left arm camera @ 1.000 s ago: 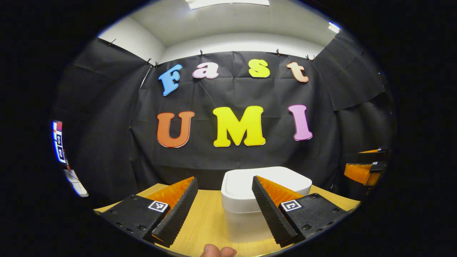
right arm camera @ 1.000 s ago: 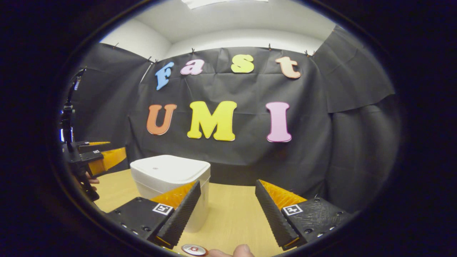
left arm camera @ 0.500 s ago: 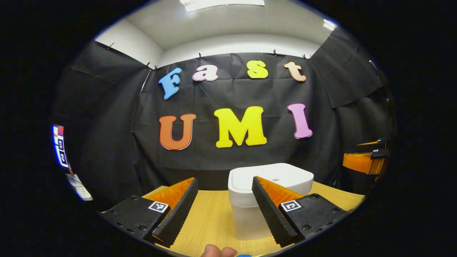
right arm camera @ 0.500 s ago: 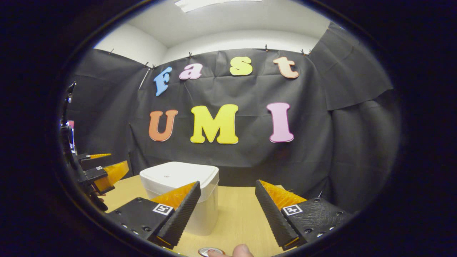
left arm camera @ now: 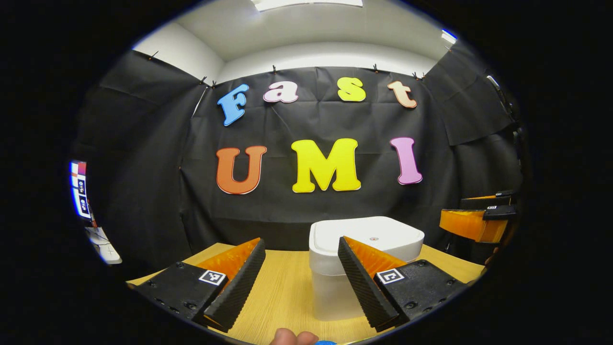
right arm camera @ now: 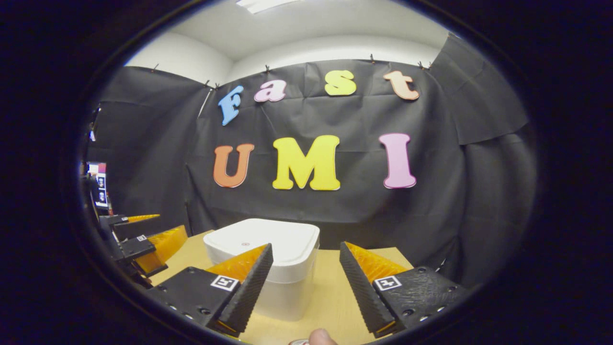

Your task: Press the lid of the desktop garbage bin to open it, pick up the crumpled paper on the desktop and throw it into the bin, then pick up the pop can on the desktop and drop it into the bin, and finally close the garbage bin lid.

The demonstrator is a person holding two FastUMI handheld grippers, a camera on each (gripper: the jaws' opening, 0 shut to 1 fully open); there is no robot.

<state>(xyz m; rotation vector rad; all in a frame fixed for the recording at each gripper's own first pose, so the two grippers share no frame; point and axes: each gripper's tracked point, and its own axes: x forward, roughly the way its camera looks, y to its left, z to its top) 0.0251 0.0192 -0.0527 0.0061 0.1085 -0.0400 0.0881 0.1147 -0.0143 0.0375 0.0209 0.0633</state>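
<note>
The white desktop bin (left arm camera: pixel 335 292) stands on the wooden table with its lid (left arm camera: pixel 368 235) shut flat. It is just ahead of my left gripper (left arm camera: pixel 300 249), slightly right of centre, partly behind the right finger. That gripper is open and holds nothing. In the right gripper view the bin (right arm camera: pixel 287 297) sits ahead and a little to the left, lid (right arm camera: pixel 263 239) down. My right gripper (right arm camera: pixel 306 247) is open and empty too. A sliver of the pop can's metal top (right arm camera: pixel 299 342) peeks in at the bottom edge.
The wooden table (left arm camera: pixel 282 292) ends at the black cloth wall close behind the bin. The right gripper (left arm camera: pixel 474 223) hovers at the far right of the left gripper view, and the left gripper (right arm camera: pixel 153 242) at the left of the right gripper view. A fingertip (right arm camera: pixel 320 337) shows at the bottom.
The right gripper has swung towards the bin, which now sits nearer the centre of its view, and the can top has slid almost out. The left gripper view shifted only slightly.
</note>
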